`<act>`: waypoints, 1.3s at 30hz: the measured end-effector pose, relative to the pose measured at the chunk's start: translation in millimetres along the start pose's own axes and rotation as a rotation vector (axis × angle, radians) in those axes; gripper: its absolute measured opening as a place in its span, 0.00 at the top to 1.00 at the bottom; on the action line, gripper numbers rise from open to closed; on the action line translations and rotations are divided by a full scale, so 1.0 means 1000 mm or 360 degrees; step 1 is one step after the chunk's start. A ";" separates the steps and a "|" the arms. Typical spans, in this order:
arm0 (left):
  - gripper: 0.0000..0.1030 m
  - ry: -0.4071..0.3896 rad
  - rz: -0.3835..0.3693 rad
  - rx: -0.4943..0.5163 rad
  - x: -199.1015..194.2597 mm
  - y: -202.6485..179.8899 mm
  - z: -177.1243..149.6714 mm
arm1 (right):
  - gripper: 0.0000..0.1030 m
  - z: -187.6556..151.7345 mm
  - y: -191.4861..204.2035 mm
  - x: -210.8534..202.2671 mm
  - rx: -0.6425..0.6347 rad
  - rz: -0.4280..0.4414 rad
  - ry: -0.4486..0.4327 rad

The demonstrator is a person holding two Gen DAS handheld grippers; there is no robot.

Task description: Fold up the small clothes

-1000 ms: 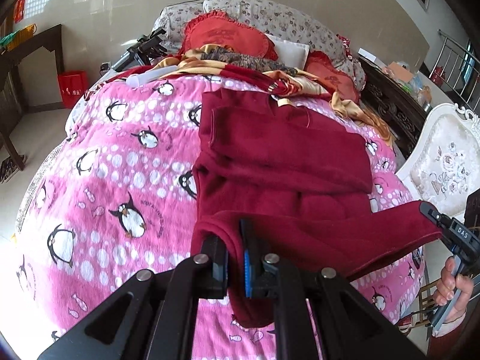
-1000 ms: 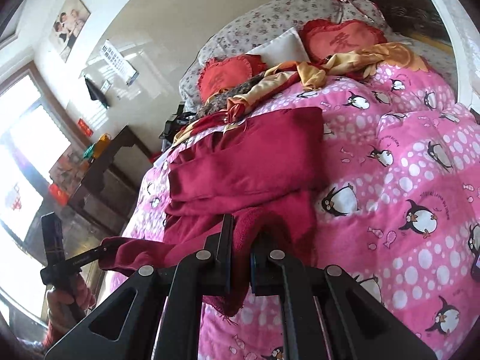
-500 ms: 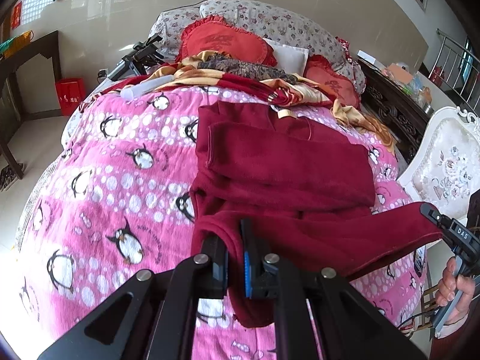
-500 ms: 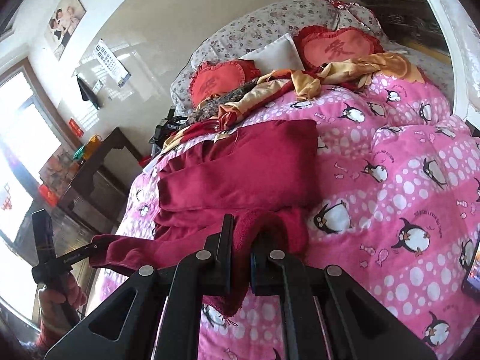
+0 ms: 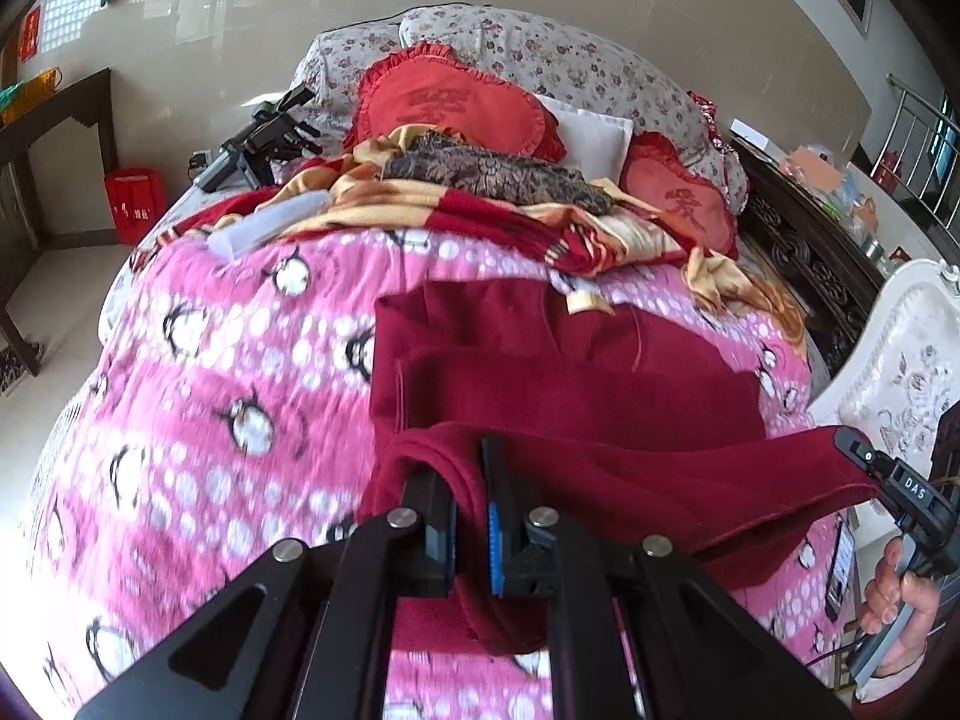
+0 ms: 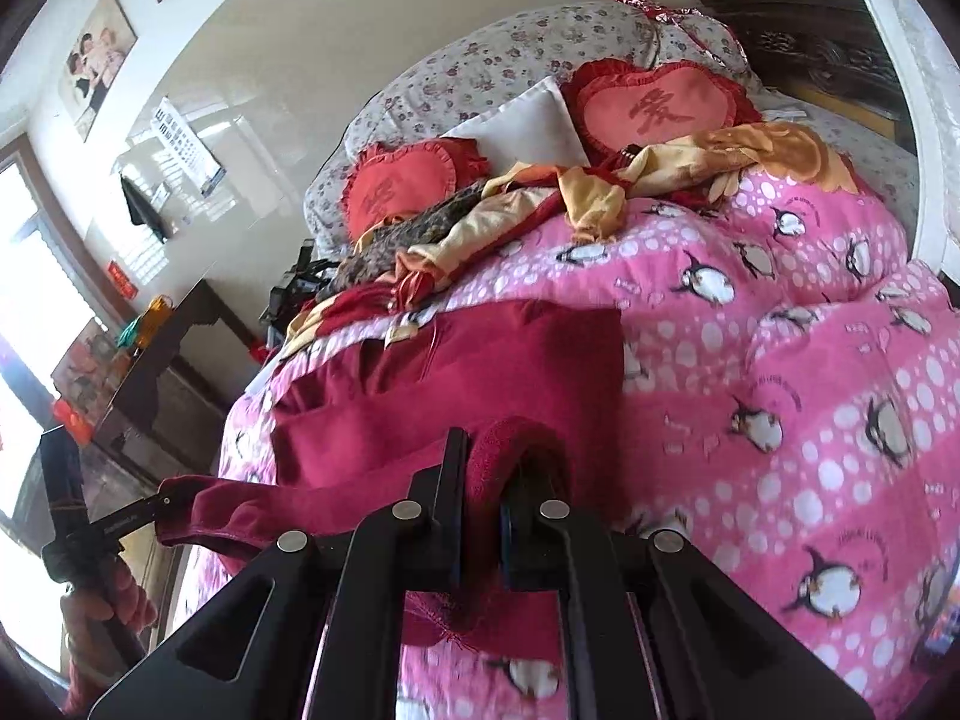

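While clamped tight on one near corner of the dark red garment (image 5: pixel 570 396), left gripper (image 5: pixel 471 516) lifted above the pink penguin quilt (image 5: pixel 210 396); right gripper (image 6: pixel 483 498) pinching the other corner; rest of garment lying folded on quilt.

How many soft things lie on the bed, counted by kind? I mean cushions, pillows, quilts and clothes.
Red heart-shaped cushions: 2
White pillow: 1
Pink penguin quilt: 1
Dark red garment: 1
Red-and-yellow blanket: 1
Total: 6
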State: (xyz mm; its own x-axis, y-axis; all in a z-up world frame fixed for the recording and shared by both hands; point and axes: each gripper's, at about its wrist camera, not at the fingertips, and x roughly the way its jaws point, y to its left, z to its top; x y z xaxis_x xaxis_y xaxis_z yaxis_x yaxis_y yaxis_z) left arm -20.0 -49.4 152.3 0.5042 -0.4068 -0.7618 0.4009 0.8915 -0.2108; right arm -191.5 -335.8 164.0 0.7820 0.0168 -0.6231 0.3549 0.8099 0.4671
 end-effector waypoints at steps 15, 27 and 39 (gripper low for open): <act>0.93 0.0091 0.0059 -0.0050 0.082 0.011 0.066 | 1.00 0.058 -0.004 0.076 -0.0051 -0.0083 0.0075; 0.64 0.0194 -0.0208 -0.0308 0.112 0.047 0.077 | 1.00 0.079 -0.040 0.125 0.0185 0.0043 0.0237; 0.19 -0.0055 -0.0191 -0.0199 0.043 0.045 0.060 | 0.99 0.062 -0.015 0.064 -0.0086 -0.0039 0.0017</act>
State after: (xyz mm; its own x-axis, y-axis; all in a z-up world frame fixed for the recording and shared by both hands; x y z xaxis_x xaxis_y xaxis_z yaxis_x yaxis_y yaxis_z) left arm 65.3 -39.0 146.8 0.4854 -0.5165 -0.7054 0.3629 0.8531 -0.3749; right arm -114.5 -383.8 155.9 0.7678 0.0027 -0.6406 0.3452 0.8407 0.4173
